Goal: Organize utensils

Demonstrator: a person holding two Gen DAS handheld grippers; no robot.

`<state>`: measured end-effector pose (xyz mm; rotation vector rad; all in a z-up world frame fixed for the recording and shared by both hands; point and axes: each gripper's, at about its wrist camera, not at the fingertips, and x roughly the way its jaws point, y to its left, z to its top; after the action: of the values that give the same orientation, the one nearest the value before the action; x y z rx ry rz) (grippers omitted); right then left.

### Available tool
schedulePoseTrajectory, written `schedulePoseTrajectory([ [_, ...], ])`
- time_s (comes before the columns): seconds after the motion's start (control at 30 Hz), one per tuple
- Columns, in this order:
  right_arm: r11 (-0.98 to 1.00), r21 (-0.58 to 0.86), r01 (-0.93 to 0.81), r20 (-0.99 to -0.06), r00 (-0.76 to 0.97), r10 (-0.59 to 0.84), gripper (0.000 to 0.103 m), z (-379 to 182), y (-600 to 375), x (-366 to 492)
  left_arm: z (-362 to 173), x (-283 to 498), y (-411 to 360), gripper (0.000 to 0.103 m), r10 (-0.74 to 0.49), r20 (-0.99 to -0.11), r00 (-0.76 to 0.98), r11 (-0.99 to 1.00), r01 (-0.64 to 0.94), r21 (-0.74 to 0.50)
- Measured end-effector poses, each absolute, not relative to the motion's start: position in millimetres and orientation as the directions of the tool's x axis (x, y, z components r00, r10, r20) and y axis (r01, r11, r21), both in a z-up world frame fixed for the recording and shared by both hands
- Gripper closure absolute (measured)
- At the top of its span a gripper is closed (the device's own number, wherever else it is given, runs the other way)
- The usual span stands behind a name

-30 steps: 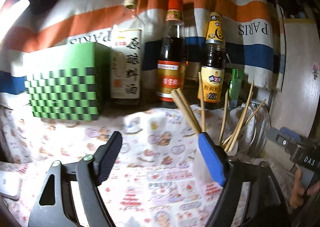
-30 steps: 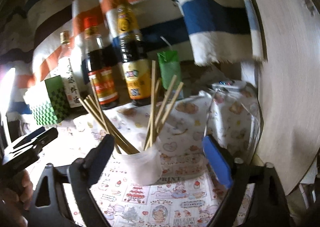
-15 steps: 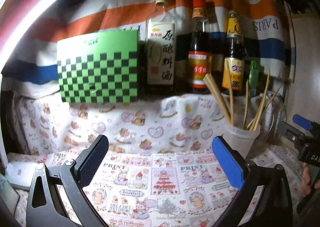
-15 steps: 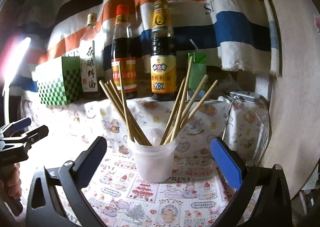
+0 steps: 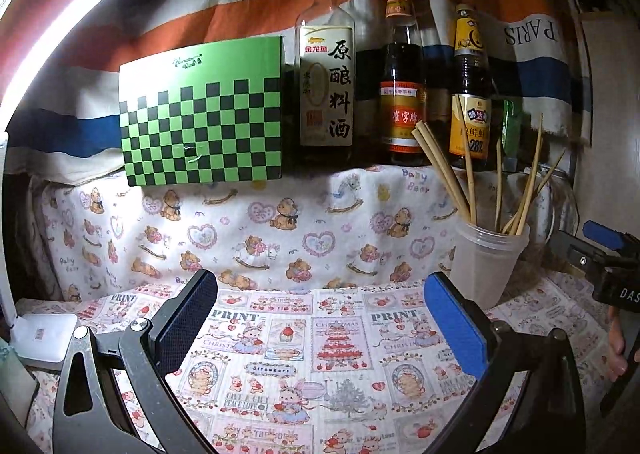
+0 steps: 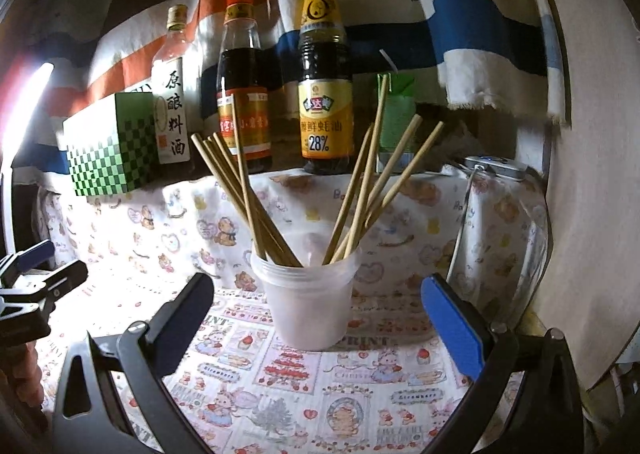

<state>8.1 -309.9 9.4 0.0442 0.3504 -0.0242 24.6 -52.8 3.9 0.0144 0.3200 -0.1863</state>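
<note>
A translucent plastic cup [image 6: 308, 302] stands on the printed cloth and holds several wooden chopsticks [image 6: 248, 197] that fan out left and right. My right gripper [image 6: 316, 318] faces the cup from just in front, open wide with nothing between its fingers. In the left wrist view the same cup [image 5: 486, 258] with its chopsticks [image 5: 444, 173] sits at the right. My left gripper [image 5: 320, 314] hovers open over bare cloth to the left of the cup, holding nothing. Each gripper shows at the edge of the other's view.
Three sauce bottles [image 5: 326, 65] and a green checkered box [image 5: 204, 113] line a raised ledge behind the cup. A striped cloth hangs behind them. A wooden panel [image 6: 592, 133] closes the right side. A white lamp base [image 5: 44, 338] sits at the left.
Both grippers have opened wider and dropped lower. The left view swung left, so the cup moved from behind its right finger to the right edge. The right view levelled out on the cup.
</note>
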Motion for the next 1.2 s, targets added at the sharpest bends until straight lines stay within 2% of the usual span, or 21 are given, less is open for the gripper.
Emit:
schedulePoseTrajectory([
  [0.47,0.999,0.006,0.031,-0.332,0.943,-0.027,0.000,2.1,-304.9,7.9,1.3,30.0,-51.7,0.000,-0.138,-0.336,0.932,0.990,0.142,-0.014],
  [0.8,0.999,-0.001,0.055,-0.334,0.941,-0.052,0.000,2.3,-305.2,8.3,1.9,25.9,-52.8,0.000,-0.074,-0.316,0.946,0.997,0.081,0.009],
  [1.2,0.998,-0.005,0.058,-0.333,0.941,-0.057,0.000,2.6,-305.2,7.9,2.5,24.8,-52.4,0.000,-0.075,-0.310,0.948,0.996,0.083,0.013],
])
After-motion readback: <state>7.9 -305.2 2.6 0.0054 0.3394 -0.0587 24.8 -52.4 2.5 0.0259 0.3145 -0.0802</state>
